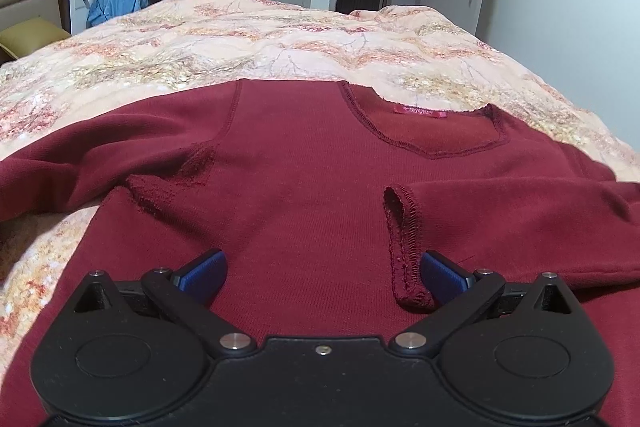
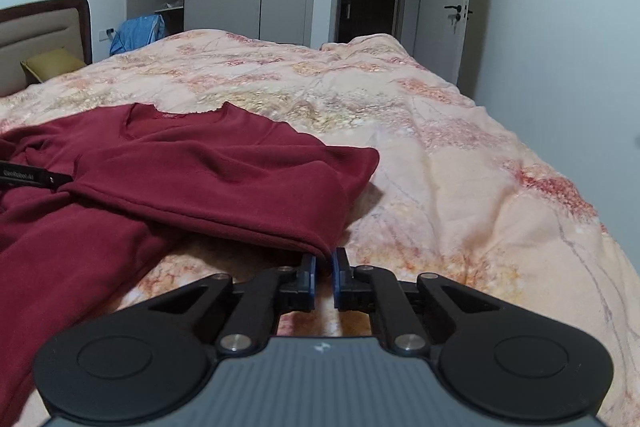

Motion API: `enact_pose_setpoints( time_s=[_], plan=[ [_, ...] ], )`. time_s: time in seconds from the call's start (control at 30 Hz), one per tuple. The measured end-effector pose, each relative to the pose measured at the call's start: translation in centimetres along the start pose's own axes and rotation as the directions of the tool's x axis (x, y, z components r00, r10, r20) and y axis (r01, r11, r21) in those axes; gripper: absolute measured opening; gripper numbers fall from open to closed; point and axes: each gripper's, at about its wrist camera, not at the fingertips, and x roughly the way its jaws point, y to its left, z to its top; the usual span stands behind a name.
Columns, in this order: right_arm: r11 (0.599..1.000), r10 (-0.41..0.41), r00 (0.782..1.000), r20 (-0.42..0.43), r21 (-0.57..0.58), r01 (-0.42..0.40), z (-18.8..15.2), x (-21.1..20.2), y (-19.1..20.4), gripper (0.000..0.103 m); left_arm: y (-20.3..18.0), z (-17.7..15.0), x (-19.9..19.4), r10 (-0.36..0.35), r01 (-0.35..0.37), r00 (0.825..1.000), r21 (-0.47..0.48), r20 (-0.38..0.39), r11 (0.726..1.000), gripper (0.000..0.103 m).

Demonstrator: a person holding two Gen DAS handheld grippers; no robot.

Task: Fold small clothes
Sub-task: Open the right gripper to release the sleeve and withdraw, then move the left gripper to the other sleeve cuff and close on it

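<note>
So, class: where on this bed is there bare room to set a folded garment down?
The floral quilt lies bare right of the maroon top, out to the bed's edge, and beyond its neckline toward the doorway. The near left is crowded: the top's body and folded sleeve cover it.

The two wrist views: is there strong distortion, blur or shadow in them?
Left wrist view: fisheye bending curves the quilt into a dome, with dark corners; the red shirt is sharp. Right wrist view: same bending; the shirt casts a soft shadow on the quilt; light even, no glare.
</note>
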Motion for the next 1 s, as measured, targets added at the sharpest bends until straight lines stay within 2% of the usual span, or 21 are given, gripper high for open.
enact_pose_setpoints(
  time_s=[0.03, 0.07, 0.1, 0.17, 0.27, 0.3, 0.4, 0.5, 0.63, 0.73, 0.83, 0.9, 1.0],
  plan=[
    [1.000, 0.005, 1.000, 0.002, 0.019, -0.005, 0.1, -0.5, -0.1, 0.012, 0.1, 0.3, -0.4, -0.008, 0.008, 1.000, -0.008, -0.011, 1.000, 0.102],
    [0.999, 0.018, 1.000, 0.009, 0.031, -0.019, 0.1, -1.3, -0.1, 0.020, 0.3, 0.5, -1.0, -0.015, 0.015, 1.000, -0.017, -0.020, 1.000, 0.102],
    [0.999, 0.035, 0.999, 0.018, 0.034, -0.036, 0.1, -2.2, 0.0, 0.038, 0.6, 0.6, -1.8, -0.020, 0.019, 0.999, -0.030, -0.025, 0.999, 0.102],
    [0.997, 0.071, 0.996, 0.049, 0.030, -0.072, -0.4, -4.3, 0.5, 0.060, 1.4, 0.7, -3.7, -0.034, 0.032, 0.999, -0.068, -0.023, 0.997, 0.102],
    [0.990, 0.138, 0.989, 0.053, 0.019, -0.140, -1.5, -7.1, 1.9, 0.076, 3.0, 0.3, -7.3, -0.063, 0.062, 0.998, -0.095, -0.014, 0.994, 0.102],
    [0.987, 0.157, 0.986, 0.052, 0.022, -0.159, -2.1, -7.8, 2.4, 0.085, 3.5, 0.0, -8.7, -0.058, 0.057, 0.998, -0.090, -0.011, 0.994, 0.102],
    [0.968, 0.245, 0.969, 0.034, 0.041, -0.246, -3.7, -9.8, 4.7, 0.096, 5.5, -1.6, -12.6, -0.019, 0.019, 1.000, -0.050, -0.011, 0.999, 0.102],
    [0.944, 0.323, 0.946, -0.010, 0.070, -0.322, -5.7, -11.0, 7.4, 0.097, 7.8, -3.9, -16.3, 0.012, -0.012, 0.999, -0.021, -0.030, 1.000, 0.102],
    [0.916, 0.393, 0.917, -0.066, 0.118, -0.384, -8.3, -12.2, 10.5, 0.096, 10.7, -7.3, -19.4, 0.052, -0.055, 0.996, -0.035, -0.070, 0.998, 0.102],
    [0.909, 0.397, 0.914, -0.085, 0.172, -0.379, -9.9, -13.4, 11.6, 0.090, 12.6, -9.5, -20.6, 0.044, -0.054, 0.994, -0.095, -0.101, 0.994, 0.102],
    [0.909, 0.385, 0.919, -0.084, 0.208, -0.362, -10.9, -14.9, 11.9, 0.078, 13.5, -11.0, -21.8, 0.017, -0.028, 0.996, -0.122, -0.086, 0.992, 0.102],
    [0.898, 0.396, 0.914, -0.091, 0.249, -0.364, -11.4, -15.6, 12.0, 0.063, 13.6, -11.4, -22.3, 0.001, -0.011, 0.996, -0.117, -0.085, 0.993, 0.102],
    [0.885, 0.407, 0.907, -0.107, 0.290, -0.363, -11.9, -15.9, 12.4, 0.055, 13.3, -12.0, -22.6, -0.026, 0.015, 0.995, -0.122, -0.093, 0.992, 0.097]
  ],
)
